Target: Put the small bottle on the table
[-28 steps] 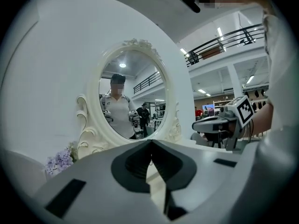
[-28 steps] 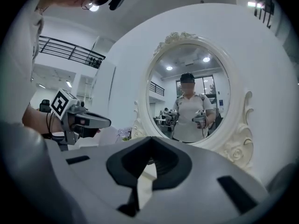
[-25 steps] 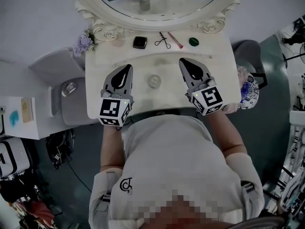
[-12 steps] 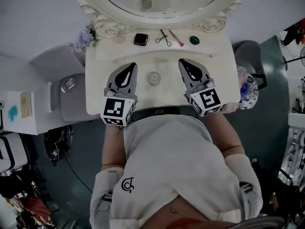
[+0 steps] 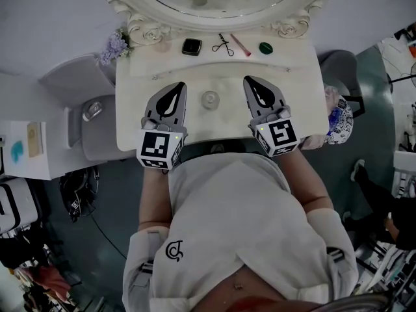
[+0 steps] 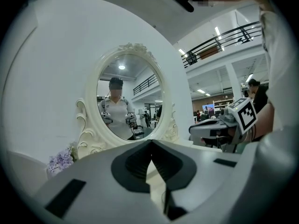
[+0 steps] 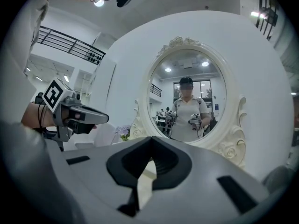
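Left gripper [image 5: 177,87] first: I have its jaws clenched tip to tip with nothing between them. I hold it over the near-left part of the white table [image 5: 299,109], pointing at 12 o'clock toward the oval mirror [image 5: 221,5]. My right gripper [image 5: 252,83] is the same, with its jaws pressed together and empty, over the near-right part of the table.

The small bottle [image 5: 209,99] stands on the table between my two grippers. It is at about 4 o'clock from the left tips and 8 o'clock from the right tips, and it touches neither.

Past the bottle, toward 12 o'clock, a raised ledge under the mirror carries a row of things:
- a black compact [image 5: 191,47]
- a scissor-like tool [image 5: 222,44]
- a pink stick [image 5: 240,45]
- a green round lid [image 5: 265,47]

Purple flowers [image 5: 115,46] sit at the table's far-left corner, at 10 o'clock from my left gripper.

In both gripper views the mirror fills the space ahead and reflects me standing with a gripper in each hand.
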Demonstrator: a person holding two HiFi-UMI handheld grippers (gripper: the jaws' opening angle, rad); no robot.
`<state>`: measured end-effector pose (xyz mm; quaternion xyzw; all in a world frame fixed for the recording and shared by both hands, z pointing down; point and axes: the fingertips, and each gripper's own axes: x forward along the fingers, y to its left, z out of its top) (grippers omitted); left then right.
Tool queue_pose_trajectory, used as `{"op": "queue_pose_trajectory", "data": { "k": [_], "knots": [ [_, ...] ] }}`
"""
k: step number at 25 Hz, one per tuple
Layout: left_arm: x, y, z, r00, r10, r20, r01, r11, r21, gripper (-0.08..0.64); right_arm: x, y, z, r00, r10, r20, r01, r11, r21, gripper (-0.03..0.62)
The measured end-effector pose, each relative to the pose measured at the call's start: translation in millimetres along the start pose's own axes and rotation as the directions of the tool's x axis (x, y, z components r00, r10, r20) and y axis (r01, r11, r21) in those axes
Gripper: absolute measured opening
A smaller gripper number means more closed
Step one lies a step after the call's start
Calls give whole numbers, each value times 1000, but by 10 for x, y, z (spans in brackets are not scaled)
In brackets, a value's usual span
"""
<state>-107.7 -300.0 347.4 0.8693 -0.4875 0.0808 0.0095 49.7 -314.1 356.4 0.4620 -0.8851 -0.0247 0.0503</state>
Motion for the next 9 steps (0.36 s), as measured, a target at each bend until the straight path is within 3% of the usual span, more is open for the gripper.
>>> {"op": "queue_pose_trajectory", "data": {
  "k": [9],
  "knots": [
    [-8, 8, 7, 1000, 6, 24, -6, 1000, -11, 12, 4, 54, -13, 1000, 9, 7, -9, 1000, -1, 4]
  ]
}}
